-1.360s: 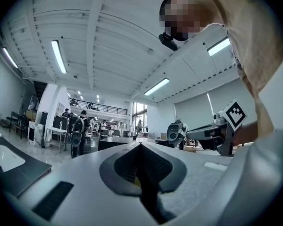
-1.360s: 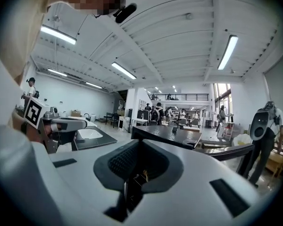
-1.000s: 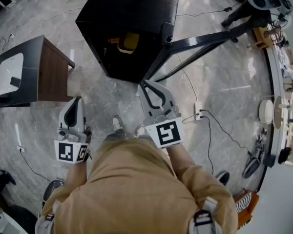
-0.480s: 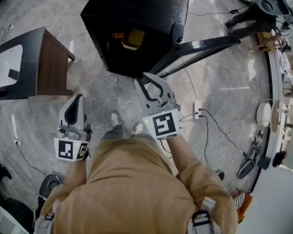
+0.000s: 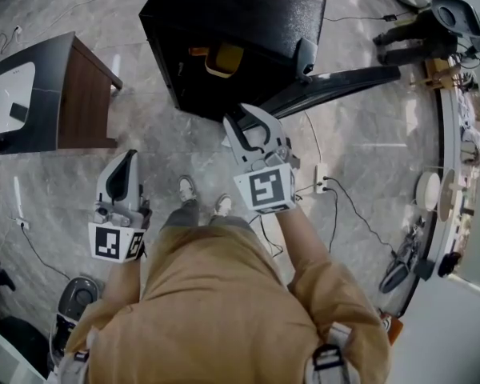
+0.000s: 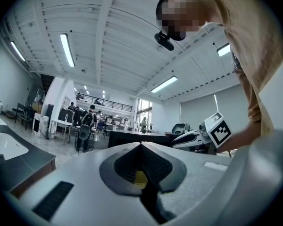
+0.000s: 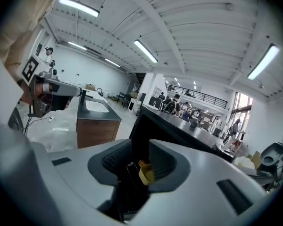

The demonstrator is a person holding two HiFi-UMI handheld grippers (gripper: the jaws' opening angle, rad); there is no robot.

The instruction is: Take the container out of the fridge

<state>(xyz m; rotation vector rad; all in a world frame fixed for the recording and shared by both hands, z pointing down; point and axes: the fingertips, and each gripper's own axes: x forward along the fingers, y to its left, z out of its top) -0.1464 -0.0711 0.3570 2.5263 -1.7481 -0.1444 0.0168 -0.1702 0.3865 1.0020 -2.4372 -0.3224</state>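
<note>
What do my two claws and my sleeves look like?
The left claw and right claw are pale grey shells with dark ribbed pads, tapering to a point. Each carries a white cube printed with black square markers. The sleeves are tan.

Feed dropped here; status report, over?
Left hand-held gripper shut. Right hand-held gripper just opening, nothing between jaws. Yellow container inside open fridge, untouched. Nothing blocking.
</note>
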